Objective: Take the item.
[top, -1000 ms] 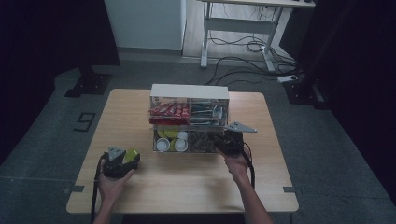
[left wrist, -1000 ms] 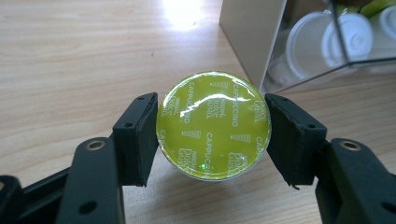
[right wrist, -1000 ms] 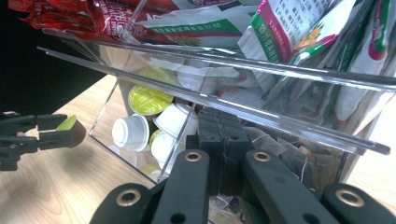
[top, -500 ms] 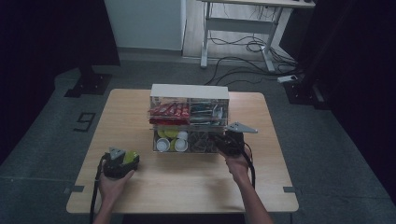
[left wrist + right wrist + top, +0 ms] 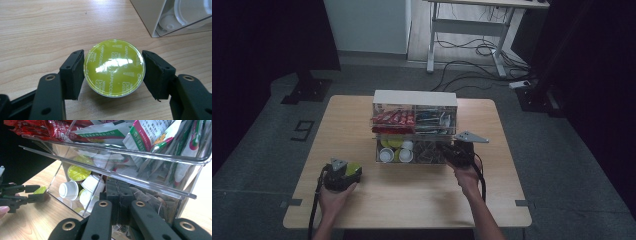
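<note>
The left gripper (image 5: 351, 171) sits near the 7 o'clock corner of the wooden table (image 5: 347, 120), held in the person's left hand (image 5: 334, 196). Its two black jaws are clamped on a coffee capsule (image 5: 114, 67) with a yellow-green foil lid printed "Cappuccino"; in the left gripper view the pads press on the capsule's rim at 9 and 3 o'clock, and the lid faces the camera. The capsule seems to rest on the bare wood, though the contact is hard to judge. At 1 o'clock in that view stands the white corner of the organiser, with white capsules behind its clear wall.

The clear acrylic organiser (image 5: 414, 97) stands at the table's centre, with two tiers. The upper tier holds red snack packets (image 5: 393, 119) at its 9 o'clock side and white and green sachets (image 5: 432, 120) at its 3 o'clock side. The lower tier holds white and yellow-green capsules (image 5: 394, 150) on one side and tea bags (image 5: 147, 195) on the other.

The right gripper (image 5: 451, 151), in the right hand (image 5: 468, 177), is at the organiser's lower tier, at its 5 o'clock corner as the high view shows it. In the right gripper view its jaws are pressed together with nothing visible between them, their tips right at the lower tier's clear front wall. From there the left gripper appears at 9 o'clock, with the yellow-green capsule between its jaws.
</note>
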Demonstrator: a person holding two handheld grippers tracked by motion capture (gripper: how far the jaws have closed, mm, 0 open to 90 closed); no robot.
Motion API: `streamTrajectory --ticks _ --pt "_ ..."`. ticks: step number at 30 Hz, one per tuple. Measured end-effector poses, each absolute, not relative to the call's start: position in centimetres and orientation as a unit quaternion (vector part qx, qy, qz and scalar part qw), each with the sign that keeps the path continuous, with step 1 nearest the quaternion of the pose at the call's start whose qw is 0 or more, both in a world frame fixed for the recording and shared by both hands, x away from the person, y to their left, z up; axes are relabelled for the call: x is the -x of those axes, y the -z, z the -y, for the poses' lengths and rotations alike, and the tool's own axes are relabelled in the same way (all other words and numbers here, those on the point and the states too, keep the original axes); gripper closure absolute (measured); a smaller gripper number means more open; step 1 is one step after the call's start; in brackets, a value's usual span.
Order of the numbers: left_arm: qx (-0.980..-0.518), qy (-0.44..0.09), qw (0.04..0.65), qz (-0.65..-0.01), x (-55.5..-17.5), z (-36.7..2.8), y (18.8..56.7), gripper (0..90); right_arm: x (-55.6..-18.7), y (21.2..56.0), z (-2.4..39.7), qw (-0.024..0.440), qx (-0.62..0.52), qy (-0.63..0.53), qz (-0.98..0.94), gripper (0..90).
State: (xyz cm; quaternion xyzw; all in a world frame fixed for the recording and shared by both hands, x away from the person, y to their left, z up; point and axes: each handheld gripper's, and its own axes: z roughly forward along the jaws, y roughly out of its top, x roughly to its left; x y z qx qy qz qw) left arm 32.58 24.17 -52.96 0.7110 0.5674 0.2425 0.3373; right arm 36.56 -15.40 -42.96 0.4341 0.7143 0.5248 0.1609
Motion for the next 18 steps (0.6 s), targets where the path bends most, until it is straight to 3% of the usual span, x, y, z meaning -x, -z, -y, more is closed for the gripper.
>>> streamTrajectory --ticks 11,18 --pt "-0.702 -0.244 0.360 -0.564 -32.4 -24.5 52.4 28.1 -36.6 43.0 15.4 0.159 -0.434 -0.525 -0.715 89.0" --pt "-0.695 -0.244 0.385 -0.555 -31.8 -24.5 51.0 27.3 -36.6 43.0 15.4 0.161 -0.434 -0.524 -0.715 89.0"
